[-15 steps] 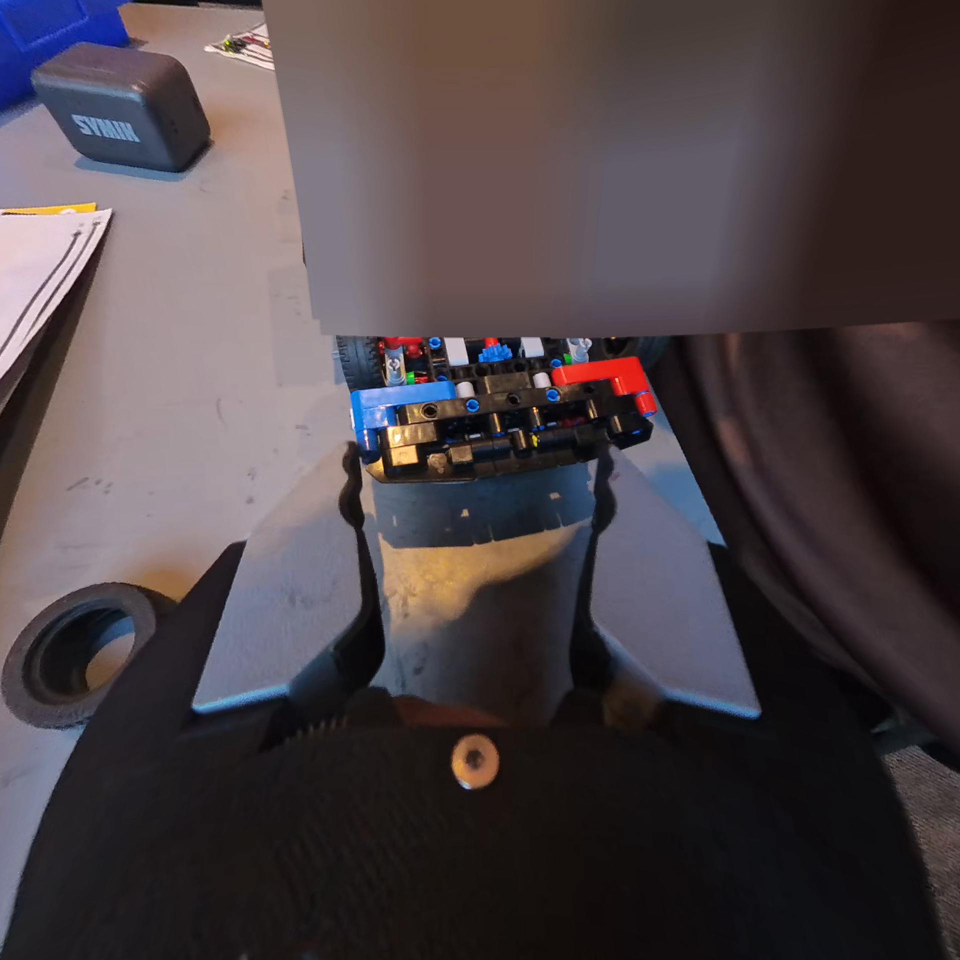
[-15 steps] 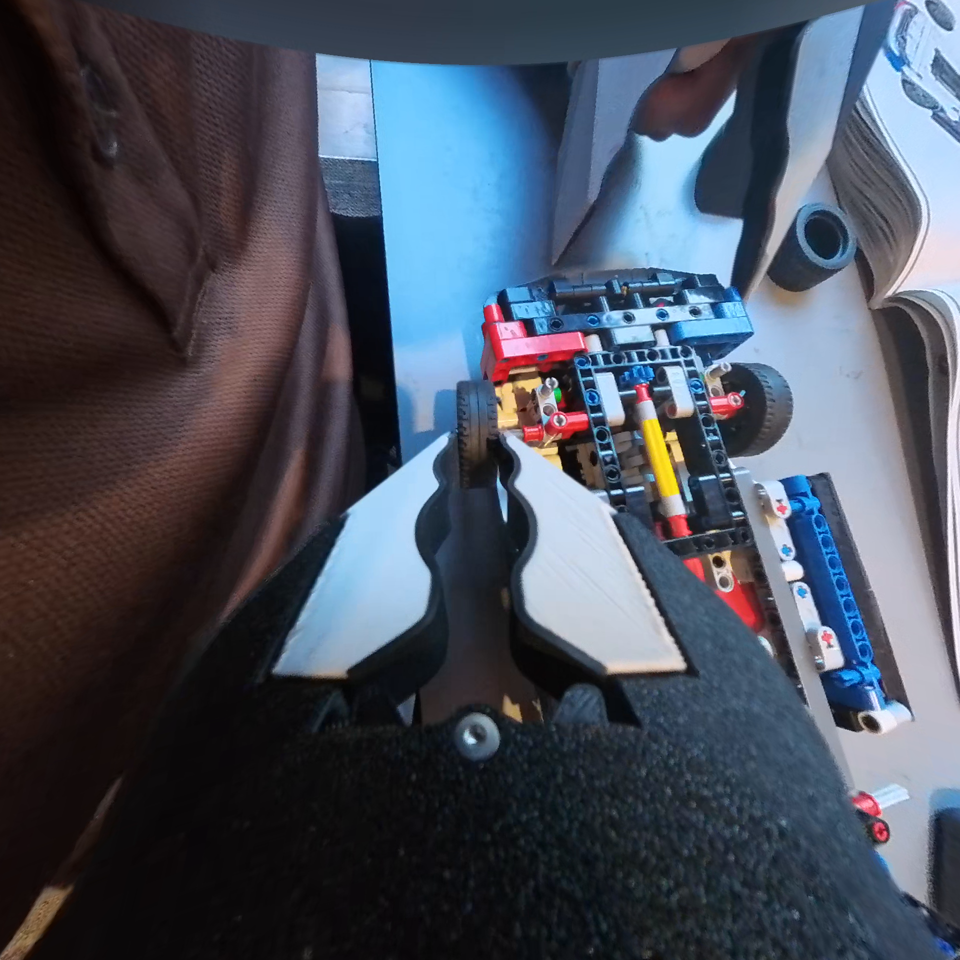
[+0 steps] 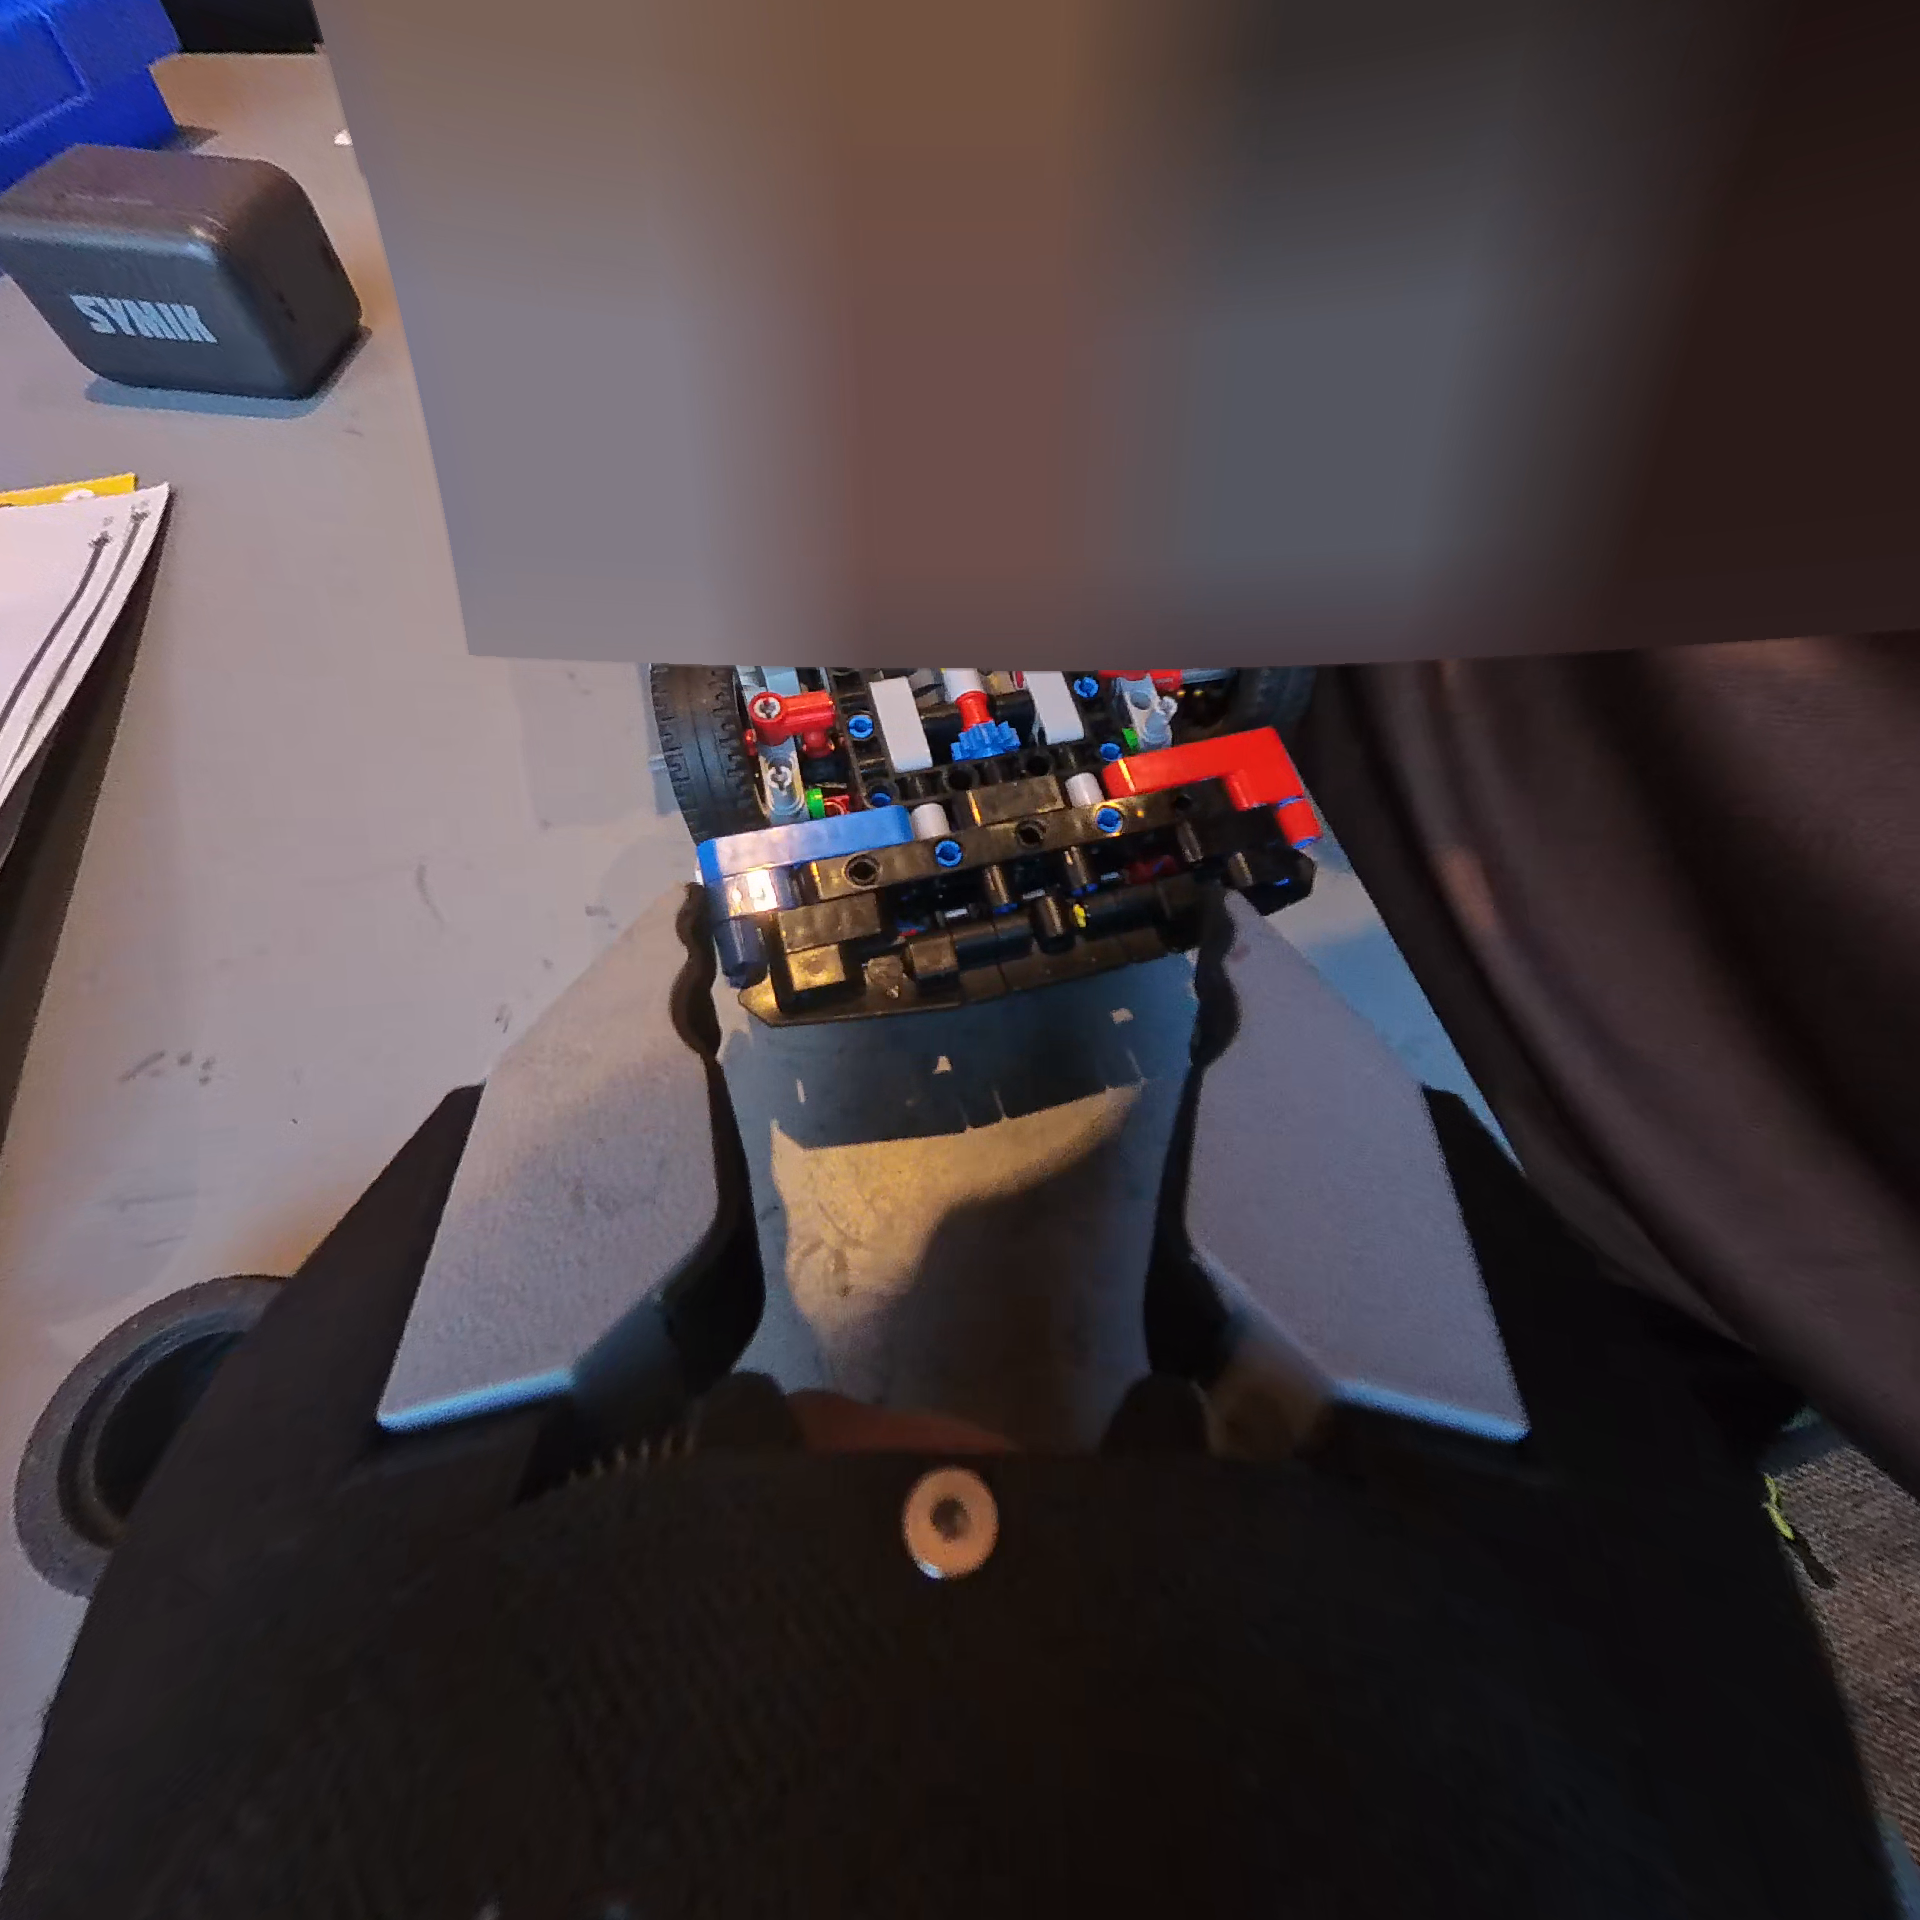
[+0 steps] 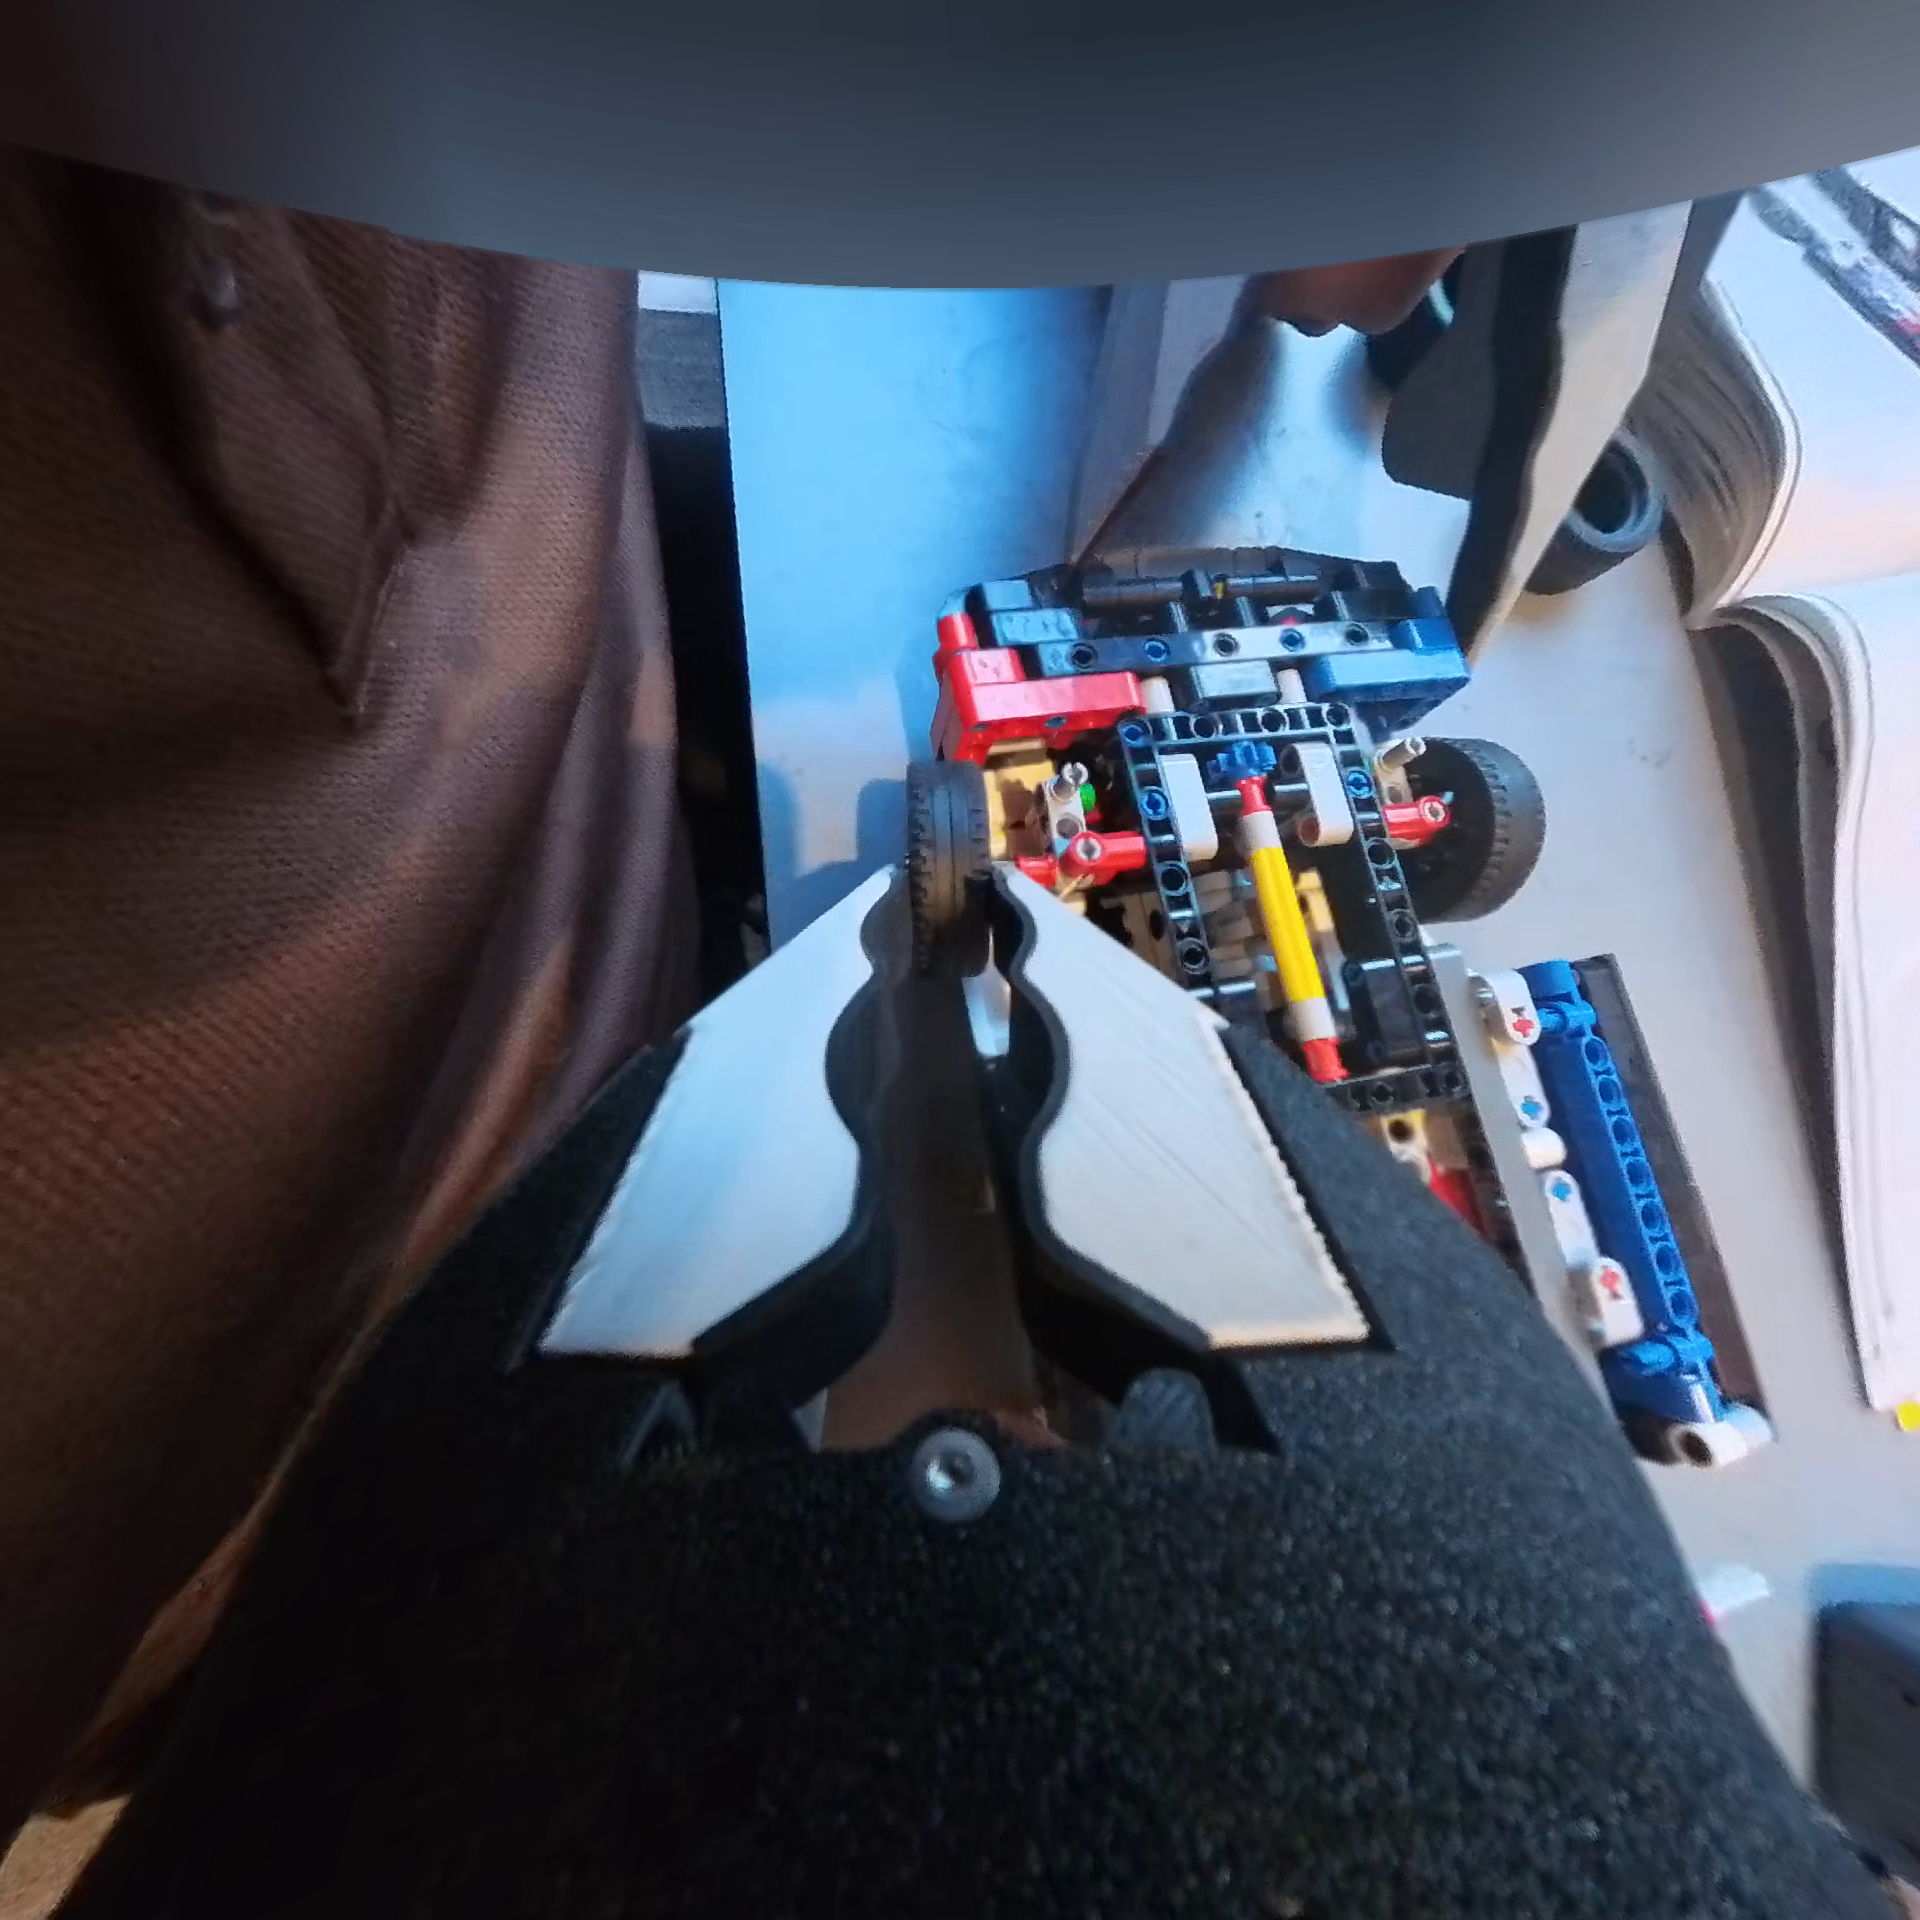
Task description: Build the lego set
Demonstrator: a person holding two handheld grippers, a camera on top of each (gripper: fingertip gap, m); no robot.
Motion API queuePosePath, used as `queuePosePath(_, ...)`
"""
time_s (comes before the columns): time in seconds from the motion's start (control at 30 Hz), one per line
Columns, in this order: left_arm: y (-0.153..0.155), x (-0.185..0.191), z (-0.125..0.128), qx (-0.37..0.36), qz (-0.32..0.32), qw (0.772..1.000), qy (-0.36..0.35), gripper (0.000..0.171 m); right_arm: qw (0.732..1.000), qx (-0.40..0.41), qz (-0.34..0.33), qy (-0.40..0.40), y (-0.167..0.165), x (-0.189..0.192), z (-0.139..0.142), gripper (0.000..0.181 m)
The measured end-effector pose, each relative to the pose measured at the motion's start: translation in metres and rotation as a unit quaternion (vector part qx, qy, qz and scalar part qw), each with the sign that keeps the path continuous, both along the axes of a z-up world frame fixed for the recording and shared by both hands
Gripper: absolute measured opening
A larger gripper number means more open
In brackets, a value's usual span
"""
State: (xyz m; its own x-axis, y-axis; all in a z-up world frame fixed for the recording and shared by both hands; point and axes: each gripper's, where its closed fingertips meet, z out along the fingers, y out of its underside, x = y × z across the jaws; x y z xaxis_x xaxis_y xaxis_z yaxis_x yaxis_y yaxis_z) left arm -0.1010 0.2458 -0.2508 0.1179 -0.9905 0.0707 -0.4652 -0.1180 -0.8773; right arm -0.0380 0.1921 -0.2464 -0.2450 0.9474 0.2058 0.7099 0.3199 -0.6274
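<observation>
left gripper (image 3: 951, 935) clamps the bumper end of the lego car (image 4: 1236, 831) on the grey table (image 3: 312, 883) | right gripper (image 4: 951, 914) pinches its near wheel (image 4: 948, 862) | risk: sideways pull could pop the wheel off its axle or flex the chassis | hidden: car's rear under the right gripper, far wheel cut by blur patch
</observation>
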Motion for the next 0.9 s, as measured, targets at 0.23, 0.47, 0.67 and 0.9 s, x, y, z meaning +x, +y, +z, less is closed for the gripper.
queuePosePath(0.23,0.000,0.000,0.000,0.006,0.002,1.000,0.001,0.090,0.999,-0.051,-0.007,0.001,0.001,0.000,0.004,0.010)
queuePosePath(0.47,-0.003,0.000,-0.001,-0.001,-0.009,1.000,0.001,0.086,0.999,-0.040,-0.012,-0.006,0.007,-0.003,0.002,0.011)
queuePosePath(0.67,0.001,-0.002,0.003,0.008,0.007,1.000,-0.009,0.078,0.999,0.001,0.049,0.005,0.008,-0.002,0.003,0.011)
queuePosePath(0.9,-0.018,0.012,0.052,0.029,0.172,0.983,-0.062,0.057,0.996,0.029,0.071,0.038,0.019,0.001,0.004,0.011)
